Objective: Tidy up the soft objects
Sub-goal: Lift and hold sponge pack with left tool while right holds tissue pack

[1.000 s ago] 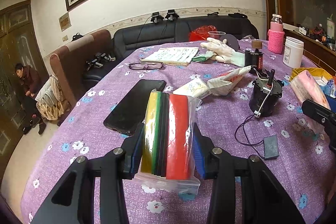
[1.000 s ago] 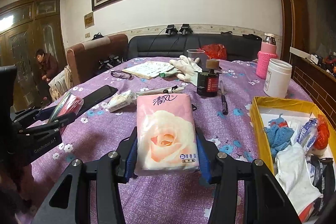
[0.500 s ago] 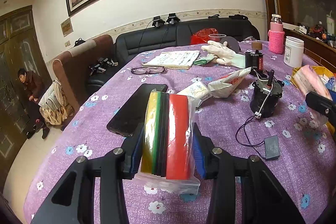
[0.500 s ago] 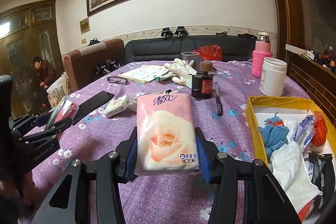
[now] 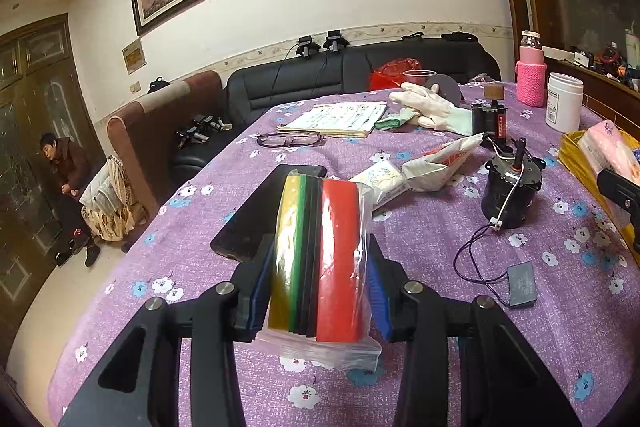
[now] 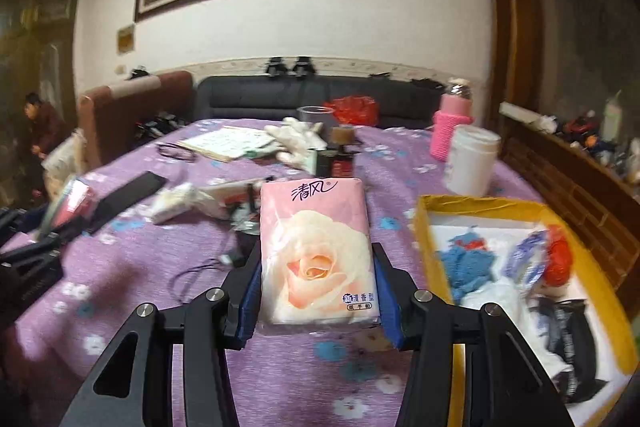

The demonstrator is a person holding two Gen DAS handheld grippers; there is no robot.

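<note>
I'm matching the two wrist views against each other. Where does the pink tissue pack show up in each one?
Left wrist view: the pink tissue pack sits at the far right edge, in front of the yellow box.
Right wrist view: it fills the centre, clamped in the right gripper.
Shared landmark: the white jar, far right in the left view, right of centre in the right view.

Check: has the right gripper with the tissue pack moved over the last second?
Yes. The right gripper carrying the tissue pack has shifted right, toward the yellow box.
</note>
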